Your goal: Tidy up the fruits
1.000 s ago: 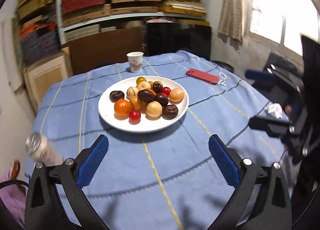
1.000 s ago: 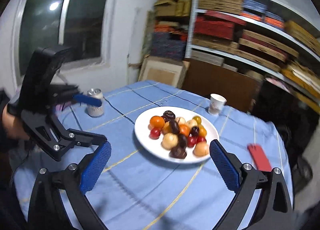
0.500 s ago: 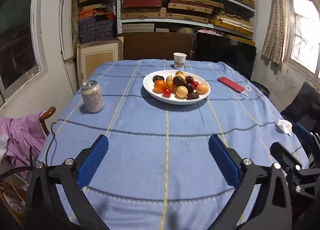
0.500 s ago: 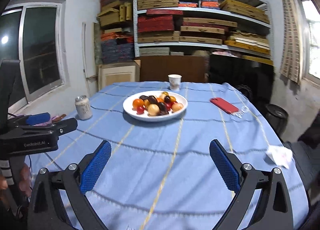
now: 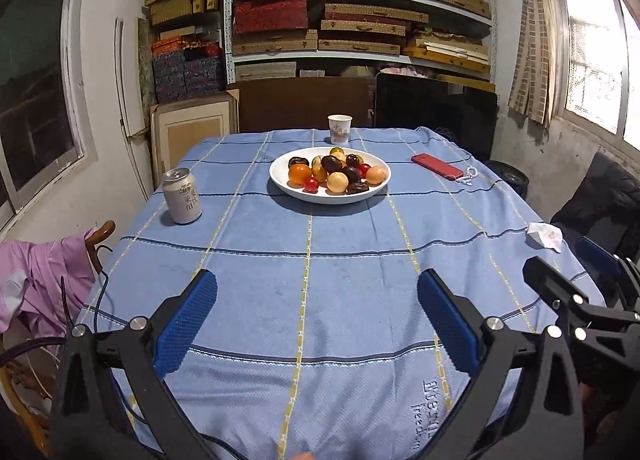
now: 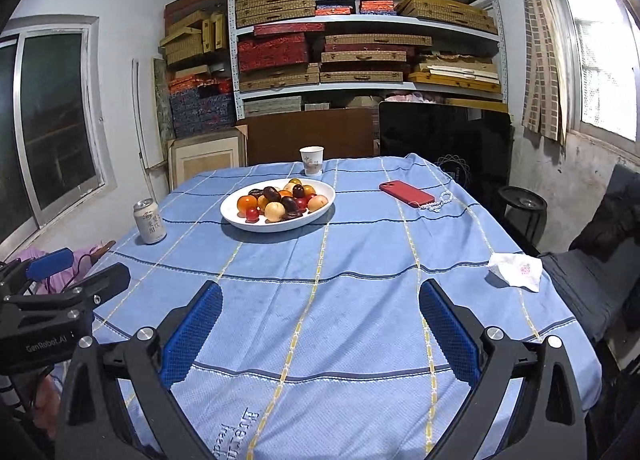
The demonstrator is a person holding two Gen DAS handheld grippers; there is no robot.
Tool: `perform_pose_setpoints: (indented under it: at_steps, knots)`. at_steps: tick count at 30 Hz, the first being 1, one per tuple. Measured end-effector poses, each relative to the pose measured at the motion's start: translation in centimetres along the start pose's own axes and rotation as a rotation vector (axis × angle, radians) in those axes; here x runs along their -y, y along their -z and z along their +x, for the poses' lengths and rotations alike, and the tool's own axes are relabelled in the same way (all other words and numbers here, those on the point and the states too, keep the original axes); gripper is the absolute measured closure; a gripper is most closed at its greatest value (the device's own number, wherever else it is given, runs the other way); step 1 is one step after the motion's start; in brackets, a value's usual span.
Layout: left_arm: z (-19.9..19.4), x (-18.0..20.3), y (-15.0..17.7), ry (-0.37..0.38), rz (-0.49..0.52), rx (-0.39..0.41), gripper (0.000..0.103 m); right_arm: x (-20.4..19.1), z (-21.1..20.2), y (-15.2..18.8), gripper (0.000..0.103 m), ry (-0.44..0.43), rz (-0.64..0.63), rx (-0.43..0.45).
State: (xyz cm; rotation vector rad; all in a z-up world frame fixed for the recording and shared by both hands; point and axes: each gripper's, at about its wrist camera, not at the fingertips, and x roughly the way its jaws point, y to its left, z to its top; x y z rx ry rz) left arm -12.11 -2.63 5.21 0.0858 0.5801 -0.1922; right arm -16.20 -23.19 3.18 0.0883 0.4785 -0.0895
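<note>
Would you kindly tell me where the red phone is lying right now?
In both wrist views the red phone lies flat on the blue checked tablecloth, right of the white fruit plate, with a white bead string at its near end.

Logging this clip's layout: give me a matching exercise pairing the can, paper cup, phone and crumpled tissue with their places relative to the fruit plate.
Things:
1. can
2. paper cup
3. phone
4. crumpled tissue

Places, relative to the fruit plate:
A. just behind it
B. right, level with it
C. left, nearer the camera
D. far right, near the table edge

Pairs: 1-C, 2-A, 3-B, 4-D
</note>
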Motion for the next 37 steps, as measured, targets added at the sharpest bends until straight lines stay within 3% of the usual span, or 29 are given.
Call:
perform_pose_setpoints:
  at_steps: [3,20,25,29,37]
  knots:
    - [-0.07,0.31,0.13,-0.027,0.018,0.008,0.005,-0.08,0.01,0.03,0.004,0.012,-0.018,-0.005]
    - [0.36,0.52,0.26,-0.027,0.047,0.002,0.005,-0.17,0.01,0.26,0.004,0.013,-0.027,-0.014]
    - [-0.11,0.19,0.32,-0.034,0.025,0.042,0.005,-0.11,0.00,0.27,0.004,0.016,-0.028,-0.013]
    - [0.19,-0.11,0.26,0.023,0.006,0.010,0.005,-0.08,-0.04,0.25,0.004,0.015,-0.029,-0.013]
    - [0.45,0.10,0.28,-0.042,0.024,0.017,0.005,0.07,0.03,0.58,0.004,0.015,-0.028,-0.019]
